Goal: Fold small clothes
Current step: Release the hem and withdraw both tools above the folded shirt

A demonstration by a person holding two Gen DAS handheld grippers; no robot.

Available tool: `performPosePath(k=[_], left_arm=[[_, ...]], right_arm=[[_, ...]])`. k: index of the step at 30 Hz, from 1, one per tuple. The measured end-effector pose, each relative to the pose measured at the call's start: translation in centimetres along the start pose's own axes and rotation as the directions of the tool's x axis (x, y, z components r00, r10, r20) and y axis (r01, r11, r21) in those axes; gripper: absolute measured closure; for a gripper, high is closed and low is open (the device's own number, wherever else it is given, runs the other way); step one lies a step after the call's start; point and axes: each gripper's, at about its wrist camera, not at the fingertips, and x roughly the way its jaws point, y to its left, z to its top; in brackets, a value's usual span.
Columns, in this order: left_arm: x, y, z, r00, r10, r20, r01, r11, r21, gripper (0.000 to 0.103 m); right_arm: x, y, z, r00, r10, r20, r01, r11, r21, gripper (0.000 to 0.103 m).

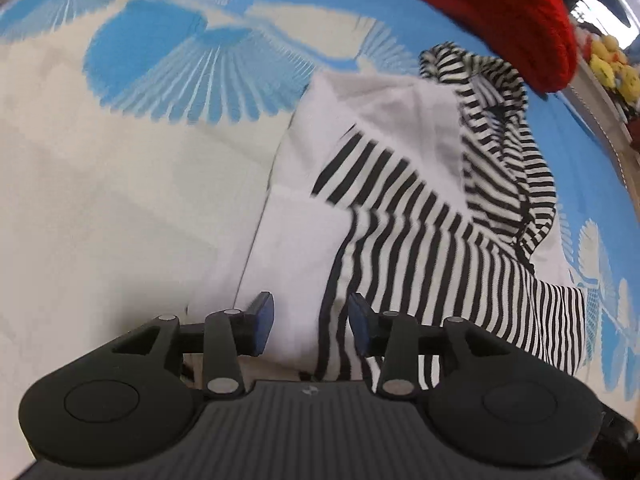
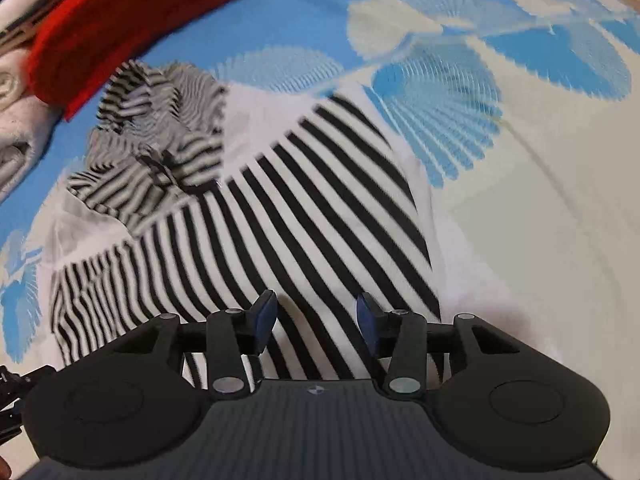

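A small black-and-white striped garment with white panels lies partly folded on a blue and cream patterned cloth. Its finer-striped part is bunched at the far side. My left gripper is open, just above the garment's near white and striped edge. In the right wrist view the same garment fills the middle. My right gripper is open and hovers over its wide-striped near part, holding nothing.
A red knitted item lies at the far edge, also in the right wrist view. White folded fabric sits at the far left there. Yellow objects stand beyond the cloth's right edge.
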Motion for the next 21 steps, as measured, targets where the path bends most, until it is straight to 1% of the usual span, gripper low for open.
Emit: performPosePath(k=[1,3,5,8,11,14,17,21], left_arm=[[-0.1,0.1,0.0,1.0,0.012,0.009,-0.012,1.0,-0.004,0.058],[-0.8,-0.4,-0.1,0.998,0.032,0.057,-0.033,0.999,0.022,0.058],[-1.7,-1.0,0.0,0.995,0.023,0.102,-0.028,0.998,0.05,0.058],[-2.8,-2.4,-0.1,0.983,0.041,0.178,-0.064,0.99,0.124,0.058],[-3.6,-3.4,-0.2,0.974,0.044,0.224,-0.083,0.982,0.168,0.057],[-4.4,-4.2,-0.3,0.961,0.04,0.275,-0.101,0.971,0.215,0.054],[-4.8,-4.7,-0.4,0.952,0.035,0.305,-0.112,0.965,0.238,0.05],[-5.0,-4.9,-0.4,0.95,0.013,0.312,-0.093,0.966,0.243,0.05]], right_arm=[[0.0,0.1,0.0,1.0,-0.004,0.003,0.004,1.0,-0.004,0.057],[-0.4,0.6,0.0,1.0,-0.011,0.017,0.011,1.0,-0.02,0.057],[-0.9,1.0,0.0,0.999,0.007,0.043,-0.006,1.0,-0.03,0.057],[-1.6,1.6,0.1,0.996,0.016,0.093,-0.009,0.998,-0.066,0.057],[-2.2,2.2,0.3,0.989,0.012,0.145,0.005,0.994,-0.112,0.057],[-2.7,2.8,0.4,0.983,0.01,0.181,0.018,0.988,-0.152,0.057],[-3.1,3.2,0.3,0.978,0.012,0.208,0.028,0.981,-0.191,0.057],[-3.5,3.8,0.2,0.972,0.018,0.236,0.039,0.971,-0.235,0.057]])
